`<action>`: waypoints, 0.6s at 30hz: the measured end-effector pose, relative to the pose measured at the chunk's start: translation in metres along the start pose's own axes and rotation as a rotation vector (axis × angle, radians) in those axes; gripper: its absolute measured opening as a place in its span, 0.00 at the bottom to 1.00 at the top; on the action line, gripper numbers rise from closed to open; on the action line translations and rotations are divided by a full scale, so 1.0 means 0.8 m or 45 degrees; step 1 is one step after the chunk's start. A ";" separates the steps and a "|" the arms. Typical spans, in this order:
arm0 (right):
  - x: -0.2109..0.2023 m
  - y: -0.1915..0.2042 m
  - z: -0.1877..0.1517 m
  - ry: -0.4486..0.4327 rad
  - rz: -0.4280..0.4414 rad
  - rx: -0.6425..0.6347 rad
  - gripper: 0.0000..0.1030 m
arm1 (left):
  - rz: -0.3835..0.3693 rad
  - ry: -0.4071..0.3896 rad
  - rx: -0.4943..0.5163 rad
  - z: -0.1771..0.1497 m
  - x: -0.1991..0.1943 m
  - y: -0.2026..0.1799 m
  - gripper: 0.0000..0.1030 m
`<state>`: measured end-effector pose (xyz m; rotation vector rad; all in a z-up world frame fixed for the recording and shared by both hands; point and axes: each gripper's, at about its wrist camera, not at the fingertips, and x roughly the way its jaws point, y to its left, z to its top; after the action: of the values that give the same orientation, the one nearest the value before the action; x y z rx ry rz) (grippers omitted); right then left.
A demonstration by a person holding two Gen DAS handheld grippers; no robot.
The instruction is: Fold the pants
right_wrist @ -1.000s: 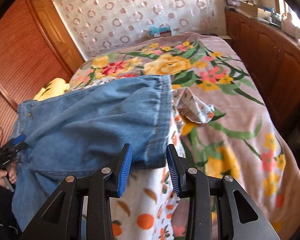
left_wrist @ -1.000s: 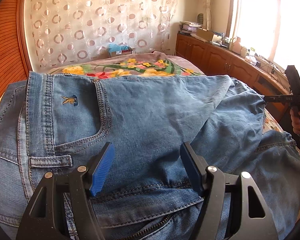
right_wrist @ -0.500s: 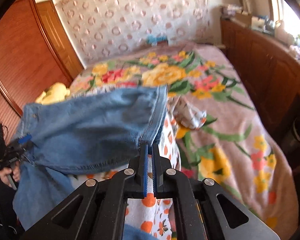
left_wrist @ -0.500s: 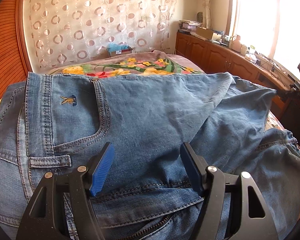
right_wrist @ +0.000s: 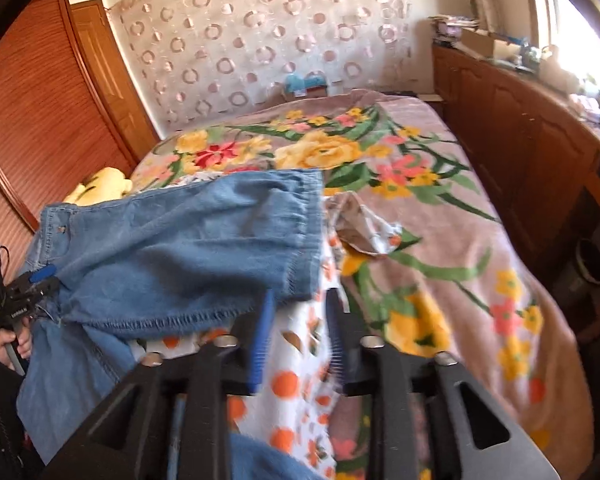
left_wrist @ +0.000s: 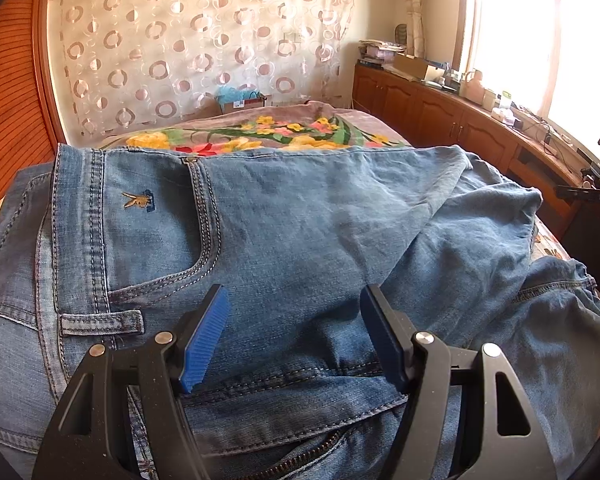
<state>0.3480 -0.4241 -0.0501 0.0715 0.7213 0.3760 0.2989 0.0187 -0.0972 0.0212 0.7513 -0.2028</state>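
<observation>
Setting: home bedroom. Bed [right_wrist: 480,280] with floral blanket fills most of the floor. Sheer curtain [left_wrist: 204,40] with ring pattern hangs across the far wall. Slatted wooden wardrobe doors [right_wrist: 32,120] on one side; low wooden cabinets [left_wrist: 440,120] under a bright window [left_wrist: 512,28], tops cluttered with household items.

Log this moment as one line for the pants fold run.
step: fold pants | left claw: open over jeans near waist | right claw: just opened, empty, by leg hem | bed: jeans lying partly folded
</observation>
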 end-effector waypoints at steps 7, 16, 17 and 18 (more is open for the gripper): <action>0.059 -0.030 0.009 0.057 0.056 0.040 0.47 | 0.002 0.006 0.000 0.001 0.001 -0.001 0.67; 0.008 -0.027 0.019 0.004 0.108 0.038 0.17 | 0.002 0.004 0.000 -0.001 0.001 -0.001 0.67; -0.010 -0.024 0.019 -0.023 0.110 0.043 0.16 | 0.001 0.003 -0.001 -0.002 0.001 0.000 0.67; -0.028 -0.020 0.020 -0.052 0.108 0.044 0.16 | 0.001 0.001 -0.002 -0.002 0.000 0.001 0.67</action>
<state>0.3478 -0.4464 -0.0271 0.1424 0.6857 0.4420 0.2981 0.0193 -0.0984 0.0198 0.7524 -0.2015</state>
